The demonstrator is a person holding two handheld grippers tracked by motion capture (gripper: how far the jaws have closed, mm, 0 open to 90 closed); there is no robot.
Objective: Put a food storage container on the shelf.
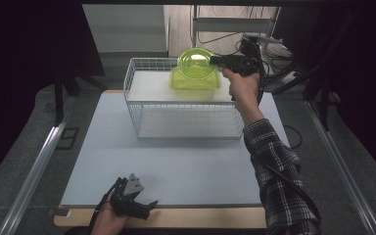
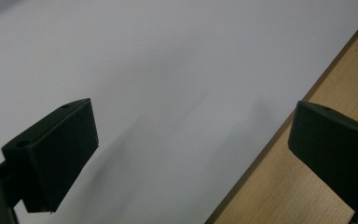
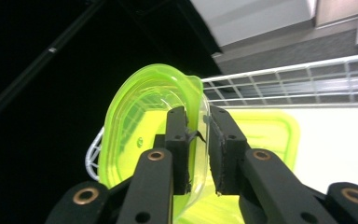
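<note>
Tongs in the right hand (image 3: pixel 198 154) pinch the thin rim of a translucent lime-green plastic bowl (image 1: pixel 195 62), one black pad inside the wall and one outside. The bowl is tipped nearly on edge, its hollow facing the person, held just above a matching lime-green rectangular plastic container (image 1: pixel 196 81) that sits on the white upper shelf of a white wire basket rack (image 1: pixel 132 73) at the far side of the table (image 1: pixel 176 166).

The grip looks risky to me: it takes only a narrow strip of slick, springy plastic, so the bowl could swing on the pads or slip out and drop onto the container, knocking it along the shelf or over the low wire edge. A harder squeeze might instead buckle the wall and make the bowl pop free. Lowered this steeply, it would probably catch the container's rim rather than nest.

The left tongs (image 1: pixel 129 198) rest at the near table edge, jaws wide apart with nothing between them.
</note>
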